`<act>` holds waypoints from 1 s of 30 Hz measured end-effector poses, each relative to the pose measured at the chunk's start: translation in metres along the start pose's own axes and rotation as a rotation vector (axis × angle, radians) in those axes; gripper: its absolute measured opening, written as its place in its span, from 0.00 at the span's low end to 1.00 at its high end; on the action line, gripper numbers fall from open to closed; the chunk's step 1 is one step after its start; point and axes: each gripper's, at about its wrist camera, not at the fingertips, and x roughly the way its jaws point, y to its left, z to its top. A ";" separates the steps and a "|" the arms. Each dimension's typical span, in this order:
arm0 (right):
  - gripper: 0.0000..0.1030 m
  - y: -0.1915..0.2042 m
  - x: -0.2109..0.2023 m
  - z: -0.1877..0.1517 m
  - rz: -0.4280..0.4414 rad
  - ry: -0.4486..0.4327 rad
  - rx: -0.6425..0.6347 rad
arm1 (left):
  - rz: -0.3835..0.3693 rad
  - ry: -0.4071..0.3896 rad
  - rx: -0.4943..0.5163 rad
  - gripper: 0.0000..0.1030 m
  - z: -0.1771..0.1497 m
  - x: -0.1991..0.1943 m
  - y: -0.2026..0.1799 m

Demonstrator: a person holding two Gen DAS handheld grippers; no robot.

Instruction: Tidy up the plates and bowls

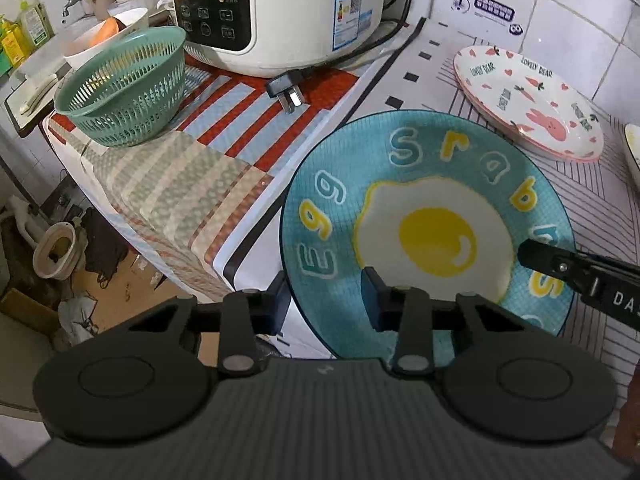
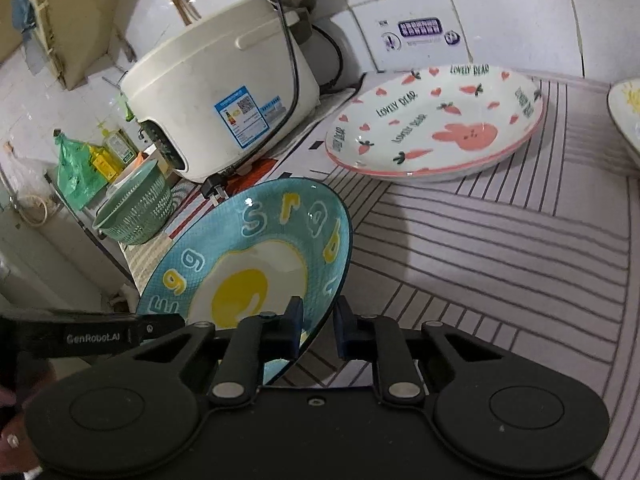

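Note:
A blue plate [image 1: 424, 200] [image 2: 256, 248] with a fried-egg picture is tilted over the striped counter mat [image 2: 500, 260], its left side past the counter edge. My right gripper [image 2: 319, 328] is shut on its near right rim, one pad on each face. Its finger [image 1: 560, 264] reaches onto the plate from the right in the left wrist view. My left gripper [image 1: 326, 304] straddles the near left rim, one finger below and one over the plate, with a wide gap between the pads. A white plate with a pink rabbit [image 1: 528, 100] [image 2: 436, 120] lies flat behind.
A white rice cooker [image 1: 300, 12] [image 2: 224, 96] stands at the back left, its plug [image 1: 286, 90] loose on a patterned cloth. A green slotted basket [image 1: 124, 88] sits left of it. A bowl's edge [image 2: 626, 116] shows at the far right. The floor drops away at left.

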 end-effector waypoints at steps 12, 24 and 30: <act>0.21 -0.005 -0.010 -0.003 0.041 0.002 -0.012 | 0.029 -0.015 0.018 0.36 0.002 -0.015 -0.016; 0.22 -0.022 -0.079 -0.004 0.027 -0.066 0.013 | -0.040 -0.062 0.062 0.36 0.006 -0.059 -0.066; 0.22 -0.039 -0.119 -0.006 -0.030 -0.140 0.042 | -0.071 -0.084 0.110 0.36 0.008 -0.072 -0.108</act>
